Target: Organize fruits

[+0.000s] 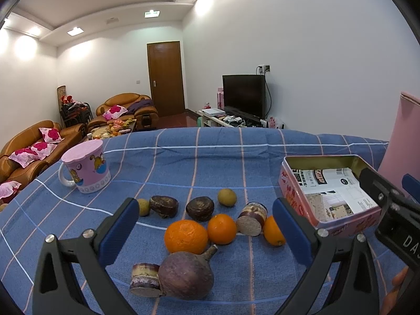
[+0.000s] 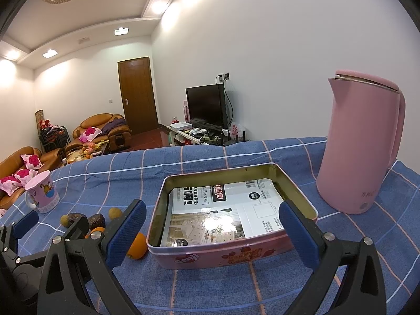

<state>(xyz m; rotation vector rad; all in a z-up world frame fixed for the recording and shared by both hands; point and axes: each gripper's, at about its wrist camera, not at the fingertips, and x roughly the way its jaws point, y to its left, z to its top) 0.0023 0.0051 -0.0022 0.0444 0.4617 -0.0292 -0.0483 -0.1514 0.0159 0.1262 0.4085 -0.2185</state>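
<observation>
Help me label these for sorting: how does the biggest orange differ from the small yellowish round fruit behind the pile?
The biggest orange is bright orange with a dimpled skin; the small yellowish fruit is dull yellow-green and looks smoother. The orange is clearly the larger. The orange touches a neighbouring orange and sits near the left gripper; the yellowish fruit lies apart, farther back. Both are round, whole, and lie loose on the blue checked cloth, outside the tin.

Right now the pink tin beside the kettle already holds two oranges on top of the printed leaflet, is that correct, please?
Not quite: the pink tin holds only the printed leaflet, as the right wrist view shows. The oranges still lie on the blue cloth.
</observation>
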